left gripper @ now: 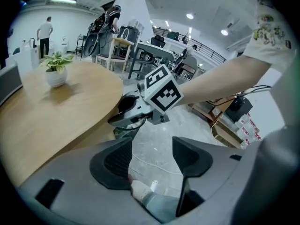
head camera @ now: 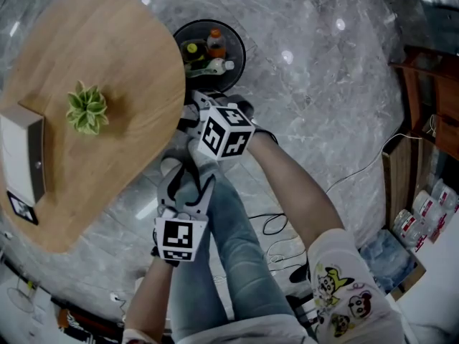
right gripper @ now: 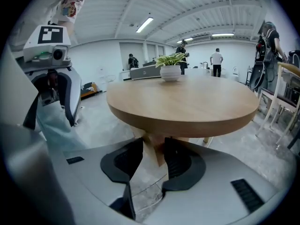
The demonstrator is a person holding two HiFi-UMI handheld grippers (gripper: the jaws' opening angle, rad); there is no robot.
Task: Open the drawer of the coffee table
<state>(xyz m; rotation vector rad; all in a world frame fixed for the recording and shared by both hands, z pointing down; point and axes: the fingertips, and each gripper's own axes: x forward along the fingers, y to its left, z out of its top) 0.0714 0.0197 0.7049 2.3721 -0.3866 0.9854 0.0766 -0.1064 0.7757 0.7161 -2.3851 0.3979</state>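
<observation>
The round wooden coffee table [head camera: 107, 56] fills the left of the head view, and no drawer shows in any view. My right gripper [head camera: 188, 117] reaches to the table's rim. In the right gripper view the table [right gripper: 187, 102] lies just ahead, and the right gripper [right gripper: 153, 156] has its jaws drawn close with a narrow gap. Only the wooden pedestal [right gripper: 153, 146] shows beyond that gap, with nothing pressed between the pads. My left gripper [head camera: 188, 165] hangs lower beside the table edge. In its own view the left gripper [left gripper: 152, 151] is wide open over the floor and empty.
A potted plant [head camera: 87, 108] and a grey box [head camera: 25, 153] stand on the table. A black round tray with bottles [head camera: 209, 49] sits on the floor beyond the table. The person's jeans leg [head camera: 229, 242] and cables [head camera: 276, 224] lie below me. Shelves with bottles [head camera: 423, 206] stand at the right.
</observation>
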